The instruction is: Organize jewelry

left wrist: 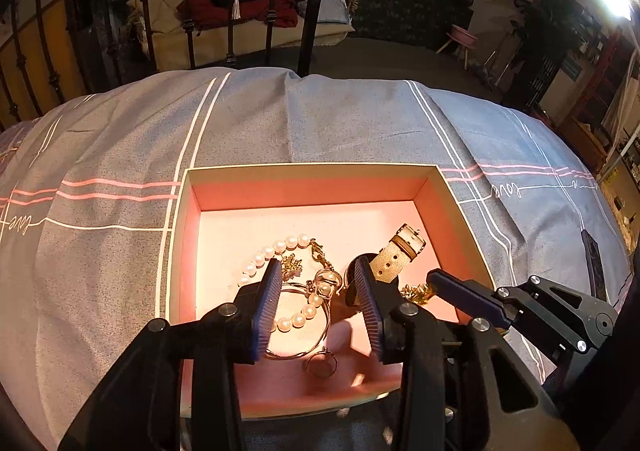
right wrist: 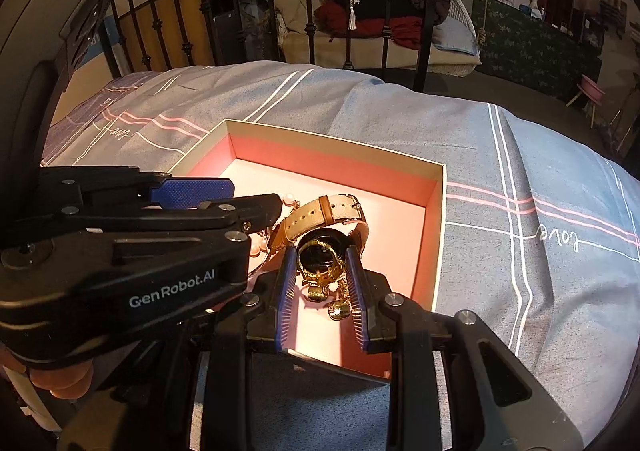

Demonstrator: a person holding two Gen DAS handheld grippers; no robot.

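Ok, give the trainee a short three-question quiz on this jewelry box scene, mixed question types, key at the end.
1. True or false: the watch lies inside the pink box.
2. Multiple choice: what lies between the fingers of the left tool? A) the pearl bracelet and a thin bangle B) a comb C) a folded scarf
3. Fill in: the box sits on a grey, striped ____.

Key:
1. True; its beige strap rises toward the box's far right corner.
2. A
3. bedspread. Both the left tool and the right tool are open over the box.
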